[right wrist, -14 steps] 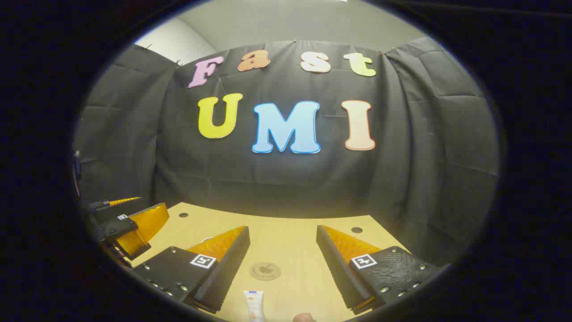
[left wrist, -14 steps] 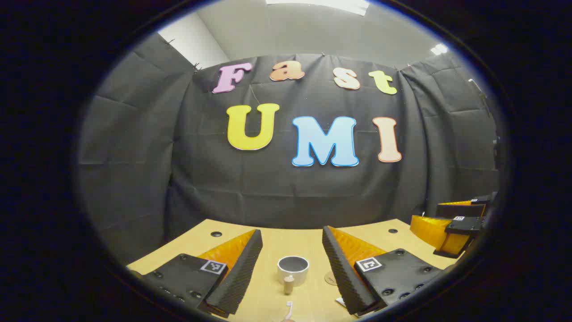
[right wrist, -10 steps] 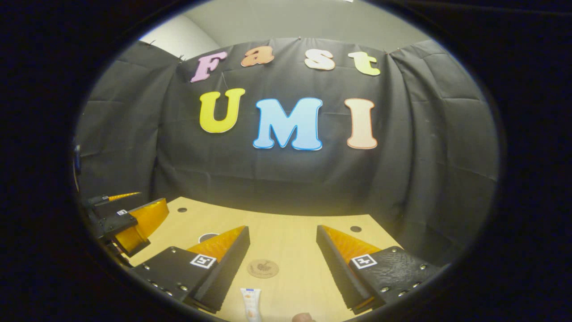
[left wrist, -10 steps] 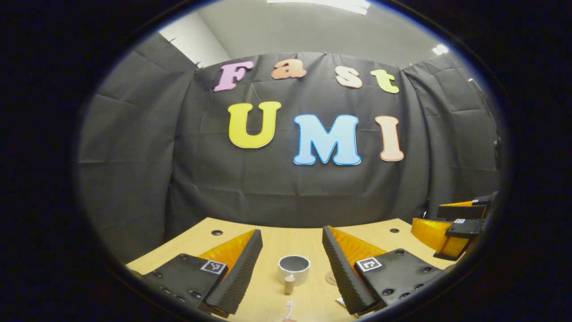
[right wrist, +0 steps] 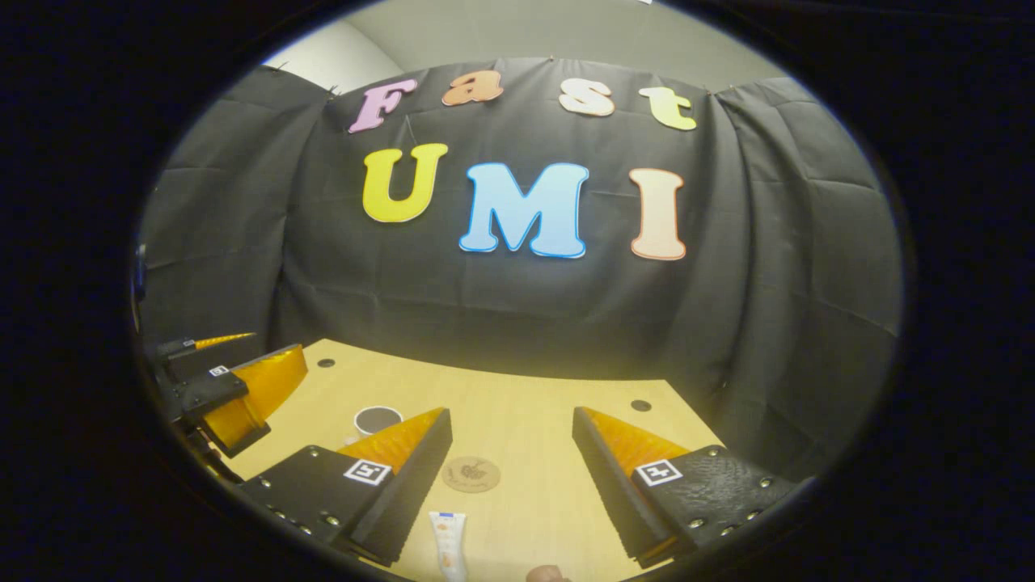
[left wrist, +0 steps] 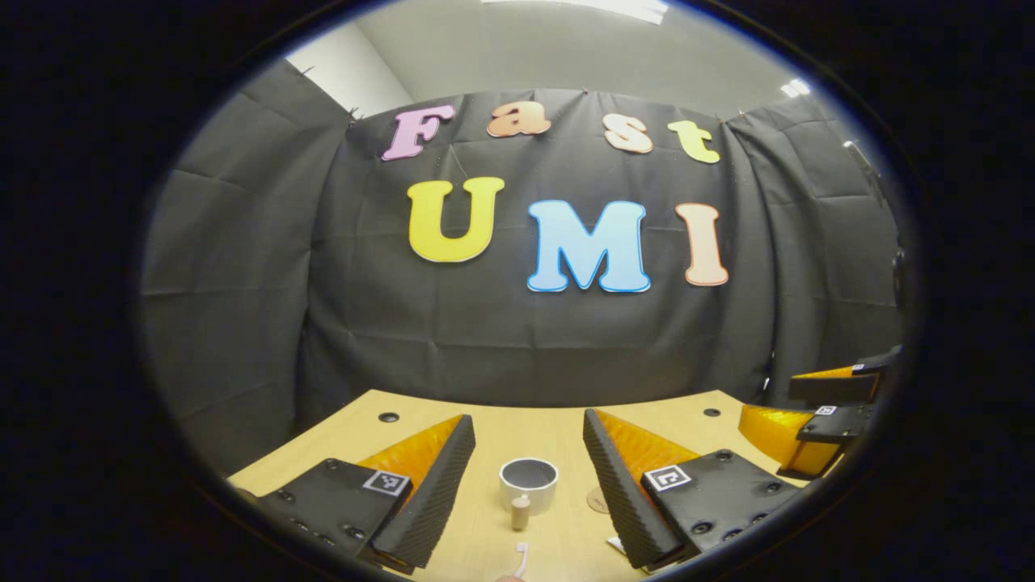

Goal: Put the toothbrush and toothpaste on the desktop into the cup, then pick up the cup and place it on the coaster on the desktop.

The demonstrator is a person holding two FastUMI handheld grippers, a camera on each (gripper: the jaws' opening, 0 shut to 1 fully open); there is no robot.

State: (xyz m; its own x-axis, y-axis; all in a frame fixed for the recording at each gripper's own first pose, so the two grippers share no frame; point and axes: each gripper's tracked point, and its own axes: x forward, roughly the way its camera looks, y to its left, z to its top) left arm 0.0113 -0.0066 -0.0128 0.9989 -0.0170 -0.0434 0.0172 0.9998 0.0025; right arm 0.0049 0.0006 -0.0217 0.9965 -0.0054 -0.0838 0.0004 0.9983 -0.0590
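The white round cup (left wrist: 529, 483) is seen on the pale wooden worktop (left wrist: 501, 428) ahead of the left claw (left wrist: 529, 465), whose fingers are spread wide and hold nothing. The white toothpaste tube (right wrist: 449, 543) lies between the right claw (right wrist: 512, 453) fingers, likewise apart and empty.

black cloth wall (left wrist: 242, 267), wooden desktop (right wrist: 525, 420)

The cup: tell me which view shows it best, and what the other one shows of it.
The left gripper view. The cup stands whole between that tool's open fingers, rim and dark inside plain to see. In the right gripper view the cup sits farther off at the left, small, its lower part hidden behind the right tool's left finger.
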